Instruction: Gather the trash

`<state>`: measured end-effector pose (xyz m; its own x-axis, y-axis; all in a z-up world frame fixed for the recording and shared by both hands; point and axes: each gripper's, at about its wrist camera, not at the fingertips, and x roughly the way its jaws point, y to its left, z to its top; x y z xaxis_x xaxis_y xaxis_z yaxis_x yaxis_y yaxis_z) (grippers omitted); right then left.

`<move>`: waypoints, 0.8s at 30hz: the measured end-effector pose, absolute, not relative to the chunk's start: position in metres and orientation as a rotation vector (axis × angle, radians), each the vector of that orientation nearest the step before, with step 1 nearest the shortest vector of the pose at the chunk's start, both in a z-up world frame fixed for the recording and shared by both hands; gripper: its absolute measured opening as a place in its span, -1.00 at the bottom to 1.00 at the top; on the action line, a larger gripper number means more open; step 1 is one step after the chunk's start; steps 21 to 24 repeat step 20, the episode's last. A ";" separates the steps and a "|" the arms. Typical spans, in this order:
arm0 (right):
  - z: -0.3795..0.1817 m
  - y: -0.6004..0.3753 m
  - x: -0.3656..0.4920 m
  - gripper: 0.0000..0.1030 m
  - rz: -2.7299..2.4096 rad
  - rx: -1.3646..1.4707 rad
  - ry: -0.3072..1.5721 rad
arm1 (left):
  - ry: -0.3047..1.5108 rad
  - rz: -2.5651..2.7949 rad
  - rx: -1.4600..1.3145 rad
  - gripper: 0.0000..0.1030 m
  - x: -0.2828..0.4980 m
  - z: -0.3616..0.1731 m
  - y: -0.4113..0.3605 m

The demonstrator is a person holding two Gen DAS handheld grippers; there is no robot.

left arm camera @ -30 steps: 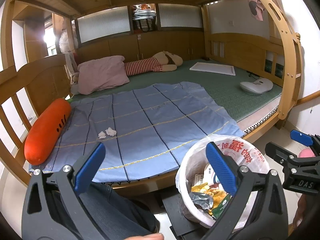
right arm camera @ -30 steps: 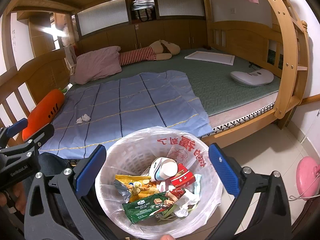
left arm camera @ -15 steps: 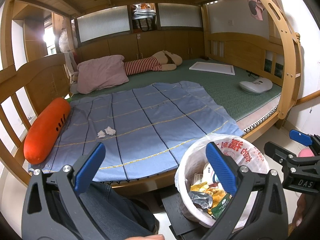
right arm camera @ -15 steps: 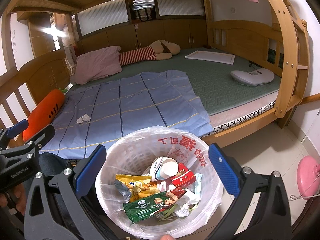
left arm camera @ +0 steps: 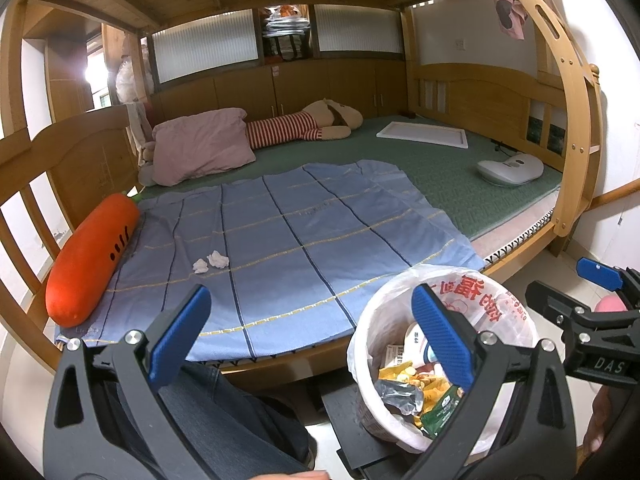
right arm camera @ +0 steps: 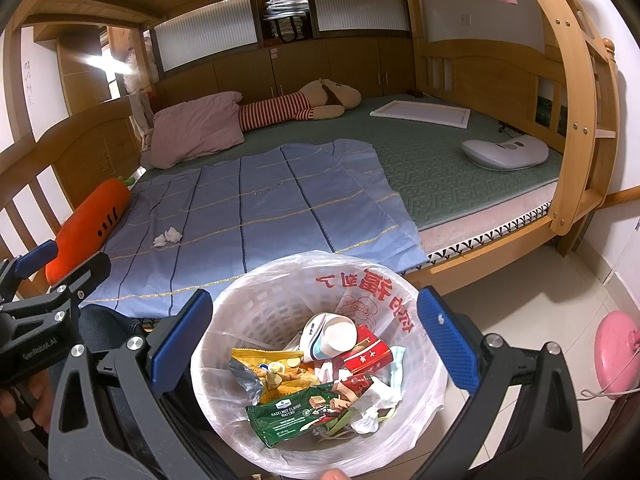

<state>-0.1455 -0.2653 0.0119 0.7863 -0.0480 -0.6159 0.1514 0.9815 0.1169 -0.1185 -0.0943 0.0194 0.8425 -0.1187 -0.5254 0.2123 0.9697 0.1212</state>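
Two crumpled white tissues (left arm camera: 211,261) lie on the blue checked sheet (left arm camera: 304,240) of the bed, left of its middle; they also show in the right wrist view (right arm camera: 167,236). A white trash bin (right arm camera: 280,300) lined with a plastic bag stands on the floor by the bed's front edge, holding wrappers, a paper cup and a red box; it also shows in the left wrist view (left arm camera: 500,312). My left gripper (left arm camera: 308,332) is open and empty, short of the bed. My right gripper (right arm camera: 314,334) is open and empty, just above the bin.
An orange carrot pillow (left arm camera: 90,256) lies along the bed's left rail. A pink pillow (left arm camera: 200,150), a striped plush toy (left arm camera: 304,128), a white board (left arm camera: 422,134) and a white device (left arm camera: 510,168) lie further back. A wooden ladder (left arm camera: 568,120) stands right. A pink object (right arm camera: 614,352) lies on the floor.
Both grippers have stayed almost still and open. The left view has shifted only very slightly. Nothing was picked up or dropped.
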 end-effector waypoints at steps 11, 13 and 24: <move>0.004 -0.260 -0.145 0.94 -0.107 0.166 0.666 | 0.532 -0.195 0.159 0.94 -0.120 0.017 -0.094; 0.003 -0.257 -0.145 0.94 -0.107 0.168 0.669 | 0.548 -0.202 0.156 0.94 -0.116 0.015 -0.093; -0.004 -0.251 -0.129 0.94 -0.103 0.175 0.701 | 0.563 -0.188 0.148 0.94 -0.094 0.014 -0.084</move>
